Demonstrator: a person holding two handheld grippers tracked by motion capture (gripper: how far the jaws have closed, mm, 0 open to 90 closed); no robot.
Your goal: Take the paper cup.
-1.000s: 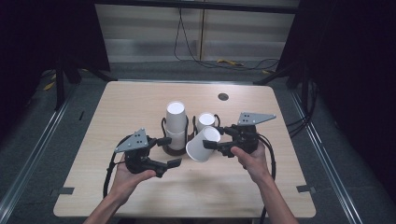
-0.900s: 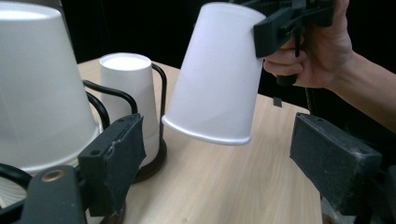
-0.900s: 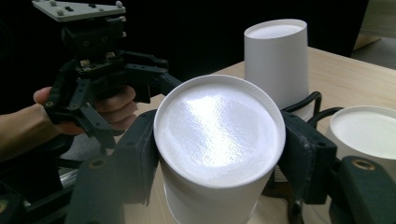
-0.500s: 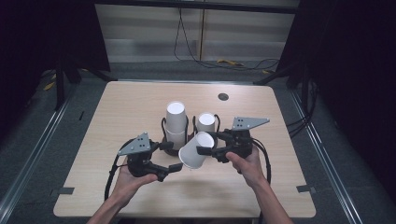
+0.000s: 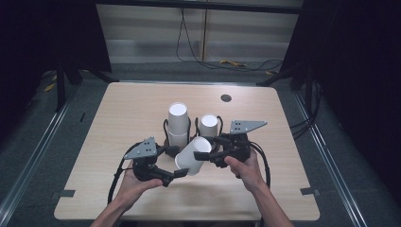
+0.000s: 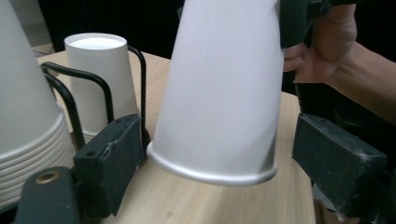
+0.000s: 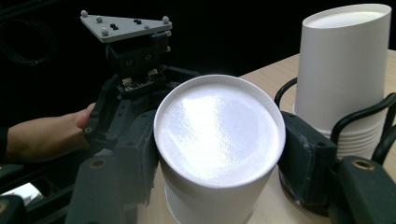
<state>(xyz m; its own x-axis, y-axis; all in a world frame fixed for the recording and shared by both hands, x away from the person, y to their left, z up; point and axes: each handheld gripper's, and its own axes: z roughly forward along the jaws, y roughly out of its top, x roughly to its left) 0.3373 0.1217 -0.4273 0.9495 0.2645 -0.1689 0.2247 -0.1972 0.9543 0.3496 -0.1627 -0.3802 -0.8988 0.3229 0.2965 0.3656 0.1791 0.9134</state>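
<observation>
Now that our right tongs (image 5: 201, 155), clamped on the white cup (image 5: 191, 156), have carried it from center right to lower center above the surface (image 5: 118, 109), its rim sits between our left tongs' (image 5: 176, 161) parted pads, ready for handover.

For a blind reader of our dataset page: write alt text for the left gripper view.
An upside-down white paper cup, tilted, hangs between the left tool's two open black jaws, held from above by a hand with the other tool. Behind it, on the wooden table, stand a stack of cups and a single cup in black wire holders.
</observation>
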